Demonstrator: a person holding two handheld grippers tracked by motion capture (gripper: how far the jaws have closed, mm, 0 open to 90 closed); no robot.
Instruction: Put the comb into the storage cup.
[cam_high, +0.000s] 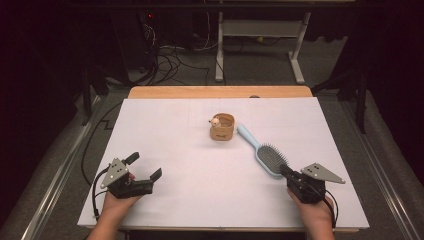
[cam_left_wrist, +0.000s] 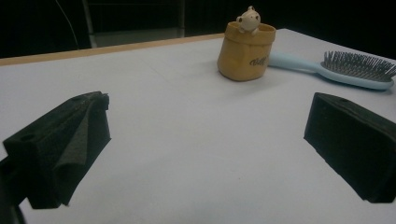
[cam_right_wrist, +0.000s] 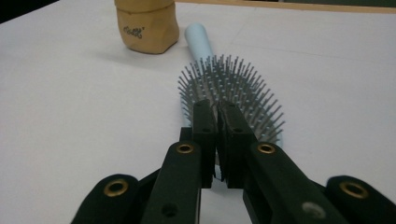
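Right gripper (cam_right_wrist: 217, 109) jaws were closed at hairbrush (cam_right_wrist: 233, 88) head end, possibly pinching nothing; left gripper (cam_left_wrist: 205, 144) gaped wide, idle. Risk: brush skidding into pouch (cam_high: 222, 126).

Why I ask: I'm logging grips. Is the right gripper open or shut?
Shut. In the right gripper view the right gripper has its jaws nearly together, tips at the hairbrush head's near end; nothing visibly clamped.

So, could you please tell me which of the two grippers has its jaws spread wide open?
The left gripper: its jaws stand far apart over bare table, while the right gripper is shut beside the blue hairbrush.
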